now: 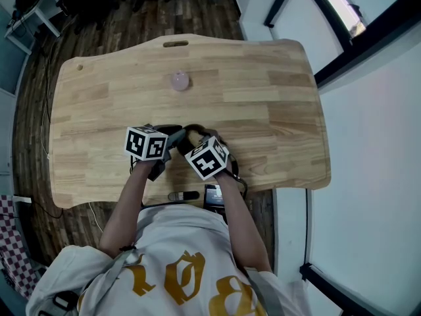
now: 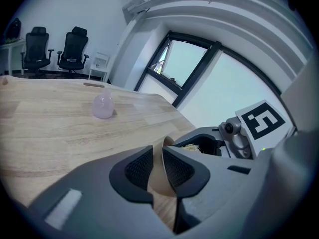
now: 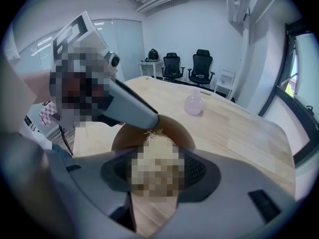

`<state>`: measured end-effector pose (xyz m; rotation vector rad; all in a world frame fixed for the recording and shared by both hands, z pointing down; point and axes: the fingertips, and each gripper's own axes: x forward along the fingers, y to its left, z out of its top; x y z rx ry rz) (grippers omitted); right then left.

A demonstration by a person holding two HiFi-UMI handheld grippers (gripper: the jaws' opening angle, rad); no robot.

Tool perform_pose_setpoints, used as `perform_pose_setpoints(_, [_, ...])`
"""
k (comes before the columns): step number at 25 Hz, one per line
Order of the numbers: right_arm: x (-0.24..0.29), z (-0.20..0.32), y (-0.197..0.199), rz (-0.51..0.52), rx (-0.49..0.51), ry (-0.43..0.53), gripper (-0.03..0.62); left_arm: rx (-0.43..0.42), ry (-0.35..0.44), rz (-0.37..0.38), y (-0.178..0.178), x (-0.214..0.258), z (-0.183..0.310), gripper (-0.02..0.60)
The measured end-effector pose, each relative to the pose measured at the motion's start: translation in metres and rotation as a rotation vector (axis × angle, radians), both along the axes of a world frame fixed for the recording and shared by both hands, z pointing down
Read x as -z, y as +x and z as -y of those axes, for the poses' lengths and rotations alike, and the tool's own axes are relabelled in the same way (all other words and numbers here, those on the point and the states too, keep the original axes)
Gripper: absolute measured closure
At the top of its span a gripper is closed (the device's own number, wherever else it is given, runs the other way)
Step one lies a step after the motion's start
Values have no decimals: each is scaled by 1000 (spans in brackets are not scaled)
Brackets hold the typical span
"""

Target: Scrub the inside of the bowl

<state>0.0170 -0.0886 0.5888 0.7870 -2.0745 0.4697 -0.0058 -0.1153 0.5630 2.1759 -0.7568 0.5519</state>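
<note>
Your left tool [image 2: 158,159] is clamped on the rim of the brown bowl [image 3: 128,136], which sits at the near edge of the counter [image 1: 263,97]. Your right tool [image 3: 155,171] grips a straw-coloured scrubber [image 3: 154,137] that is down inside the bowl. A pink rounded object [image 1: 180,80] sits well apart.

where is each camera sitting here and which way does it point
head view: on the person's head, facing steeply down at the table; arms and torso show.
left gripper view: on the left gripper, looking along its jaws, shut on the bowl rim; right gripper beyond.
right gripper view: on the right gripper, looking along jaws gripping a fibrous scrubber, toward the bowl's inside.
shared: all three show the pink rounded object.
</note>
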Motion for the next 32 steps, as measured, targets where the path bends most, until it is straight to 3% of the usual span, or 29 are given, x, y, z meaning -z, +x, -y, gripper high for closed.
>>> perform_pose_setpoints(15, [6, -9, -15, 24, 99, 31, 398, 16, -35, -33, -1, 0, -1, 531])
perform_pose_setpoints(25, [3, -27, -25, 101, 161, -93, 398, 6, -27, -7, -3, -3, -2, 531])
perform_pose_setpoints(32, [0, -27, -15, 75, 150, -140, 398, 9, -27, -5, -3, -5, -1, 531])
